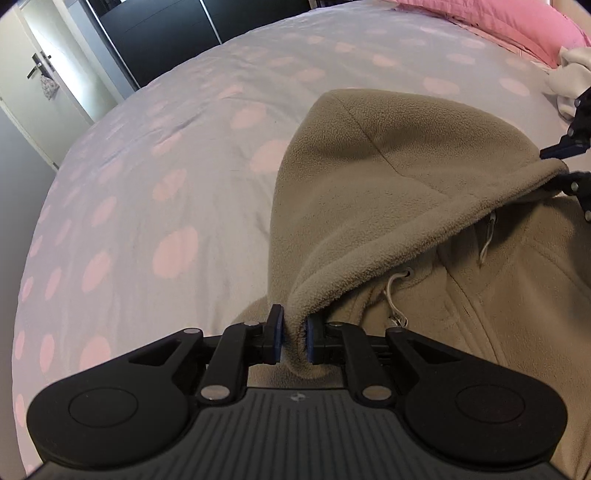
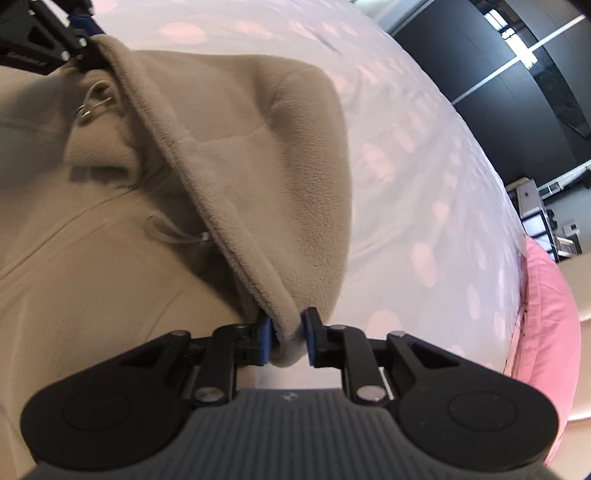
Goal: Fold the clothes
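Observation:
A tan fleece hoodie lies zipper-side up on the bed, its hood spread flat beyond the collar. My left gripper is shut on one corner of the hood's rim, the fleece squeezed between the blue pads. In the right wrist view the hood runs away from my right gripper, whose jaws stand around the other rim corner; the fold rests against the left pad and a thin gap shows at the right pad. The left gripper appears top left, the right gripper at the right edge.
The bed cover is pale with pink dots. A pink pillow and a white cloth lie at the far right. A dark wardrobe and a white door stand past the bed.

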`<action>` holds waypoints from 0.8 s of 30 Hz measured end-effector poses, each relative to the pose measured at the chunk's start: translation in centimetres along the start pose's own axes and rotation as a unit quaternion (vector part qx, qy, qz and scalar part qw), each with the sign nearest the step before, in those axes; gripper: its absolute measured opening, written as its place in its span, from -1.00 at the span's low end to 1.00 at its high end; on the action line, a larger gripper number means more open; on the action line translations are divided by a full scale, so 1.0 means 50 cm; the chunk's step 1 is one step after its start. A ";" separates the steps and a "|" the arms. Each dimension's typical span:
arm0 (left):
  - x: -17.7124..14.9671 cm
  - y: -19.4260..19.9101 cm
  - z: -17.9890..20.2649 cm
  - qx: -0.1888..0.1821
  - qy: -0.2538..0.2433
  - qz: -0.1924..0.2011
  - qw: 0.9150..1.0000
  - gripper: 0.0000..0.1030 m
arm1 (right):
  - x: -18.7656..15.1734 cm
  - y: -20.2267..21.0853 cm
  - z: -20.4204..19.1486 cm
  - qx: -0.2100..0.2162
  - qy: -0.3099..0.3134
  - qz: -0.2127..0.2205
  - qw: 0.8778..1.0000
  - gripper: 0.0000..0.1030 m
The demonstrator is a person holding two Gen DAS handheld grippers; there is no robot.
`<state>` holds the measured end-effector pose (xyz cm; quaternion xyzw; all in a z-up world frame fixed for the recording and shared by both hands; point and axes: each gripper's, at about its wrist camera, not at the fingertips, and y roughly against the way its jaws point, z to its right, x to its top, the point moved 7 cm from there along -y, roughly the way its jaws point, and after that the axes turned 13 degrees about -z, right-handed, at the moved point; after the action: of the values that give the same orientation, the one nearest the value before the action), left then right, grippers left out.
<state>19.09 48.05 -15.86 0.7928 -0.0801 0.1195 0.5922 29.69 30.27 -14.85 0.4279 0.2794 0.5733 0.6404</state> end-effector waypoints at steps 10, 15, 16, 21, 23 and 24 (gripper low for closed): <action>-0.049 0.094 -0.072 -0.040 0.037 0.026 0.998 0.07 | -0.097 0.128 0.107 0.066 -0.120 0.048 0.989 0.07; -0.089 0.099 -0.133 -0.015 0.056 0.013 0.998 0.07 | -0.146 0.122 0.168 0.081 -0.193 0.022 0.978 0.08; -0.098 0.097 -0.145 -0.010 0.059 0.009 0.998 0.07 | -0.141 0.120 0.175 0.090 -0.202 0.014 0.975 0.08; -0.147 0.072 -0.203 0.008 0.078 -0.018 0.997 0.10 | -0.182 0.078 0.176 0.116 -0.220 -0.012 0.968 0.08; -0.167 0.058 -0.224 0.014 0.090 -0.027 0.995 0.10 | -0.195 0.054 0.168 0.125 -0.222 -0.015 0.967 0.08; -0.177 0.051 -0.234 0.017 0.096 -0.031 0.995 0.10 | -0.201 0.042 0.164 0.130 -0.223 -0.017 0.966 0.08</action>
<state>8.79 58.42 -12.86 0.7896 0.0038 0.1776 0.5873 33.73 18.55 -10.43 0.6198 0.2083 0.4114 0.6350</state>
